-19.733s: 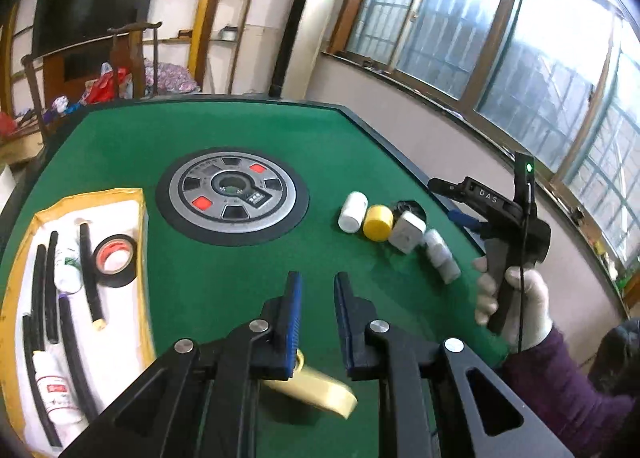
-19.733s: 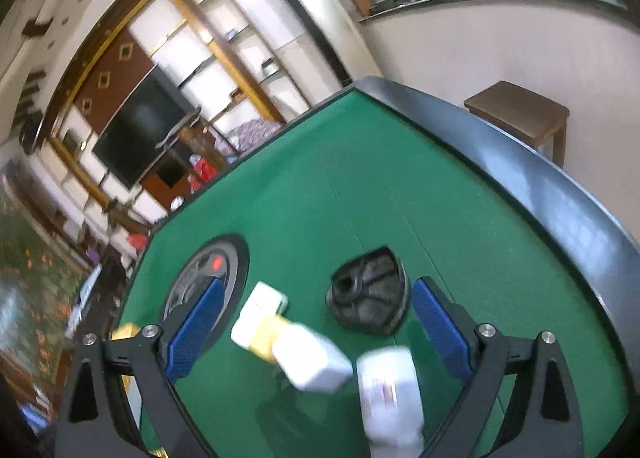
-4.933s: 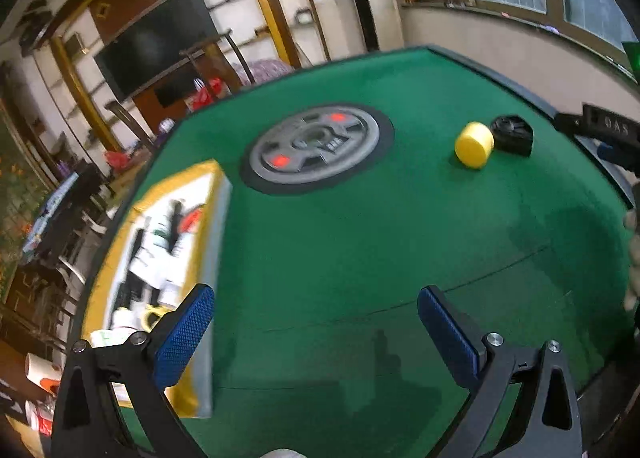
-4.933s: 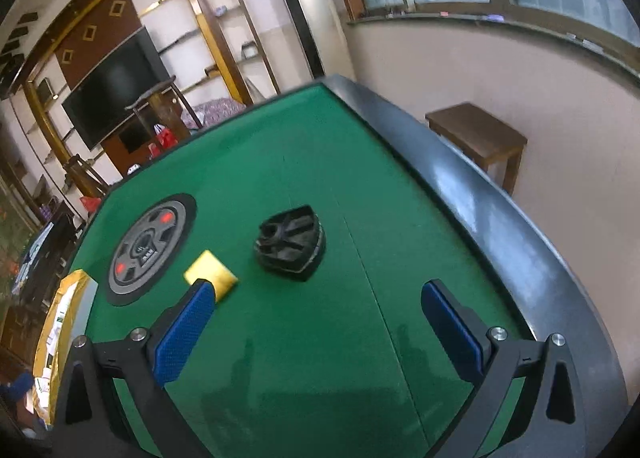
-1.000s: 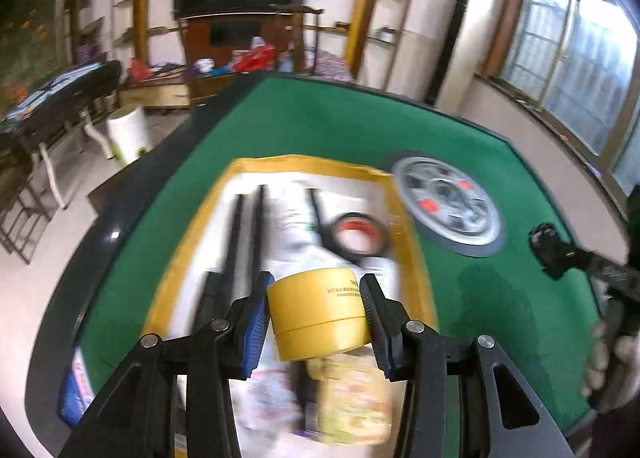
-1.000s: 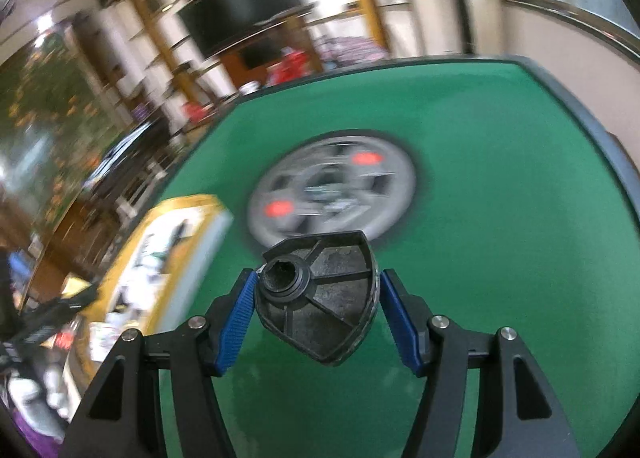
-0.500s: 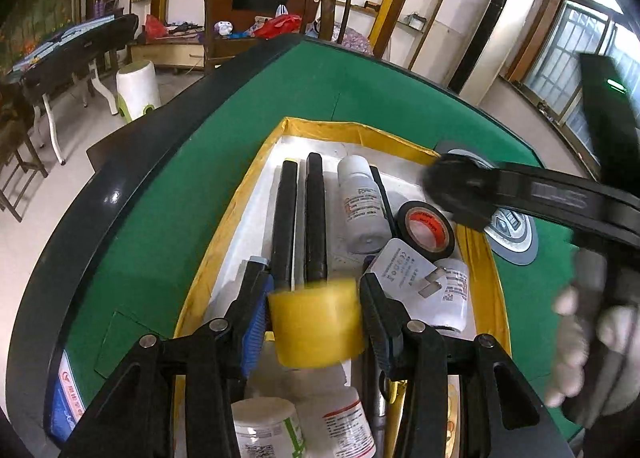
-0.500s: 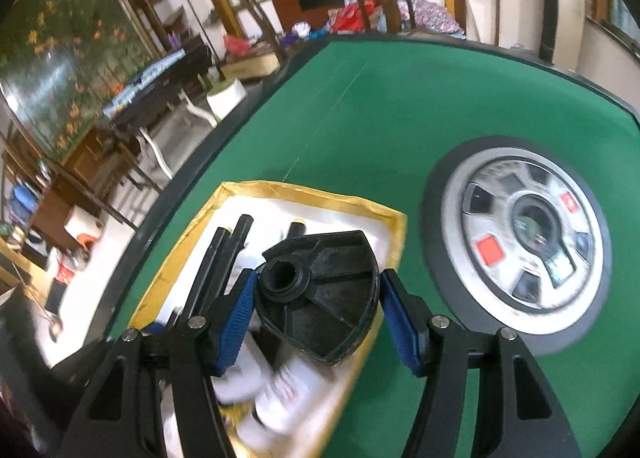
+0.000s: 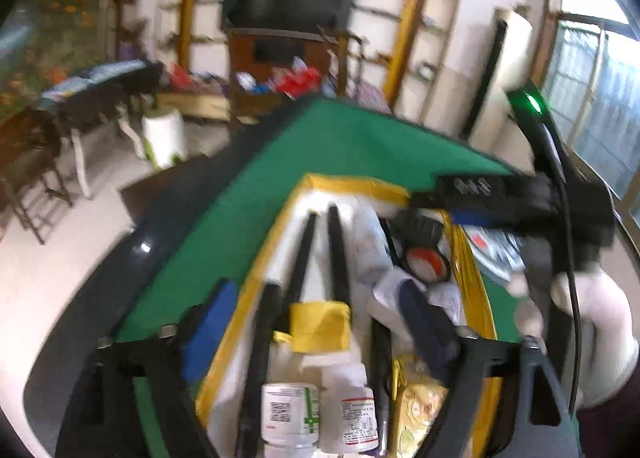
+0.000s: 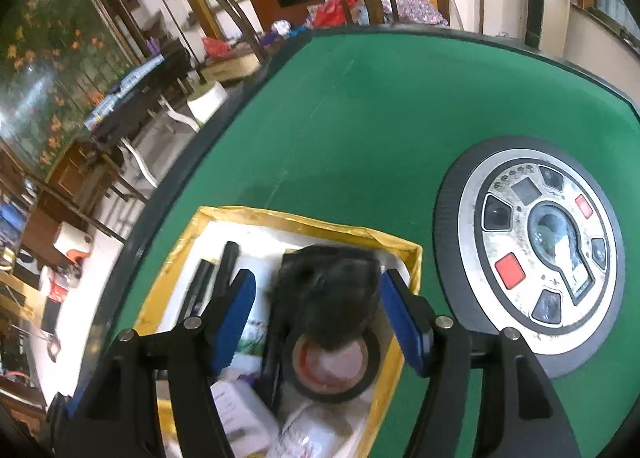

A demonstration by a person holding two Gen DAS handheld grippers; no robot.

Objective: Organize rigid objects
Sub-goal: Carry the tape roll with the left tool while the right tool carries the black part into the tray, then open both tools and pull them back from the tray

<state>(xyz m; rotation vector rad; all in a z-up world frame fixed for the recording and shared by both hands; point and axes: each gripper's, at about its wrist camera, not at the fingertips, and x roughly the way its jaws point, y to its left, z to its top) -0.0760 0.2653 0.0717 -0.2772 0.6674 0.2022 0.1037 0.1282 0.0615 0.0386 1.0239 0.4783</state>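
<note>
Black knob [image 10: 326,298] blurred between jaws

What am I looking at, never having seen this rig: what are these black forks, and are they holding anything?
No robot: a person holds a two-finger gripper in each hand, each with a fisheye camera looking forward along it. Left view: the left gripper, jaws just opened wide, the yellow cylinder loose between them in the yellow-rimmed tray on the green table; the gloved hand there is the person's right. Right view: the right gripper, jaws also just opening, the blurred black plastic part free between them above the black tape roll.
</note>
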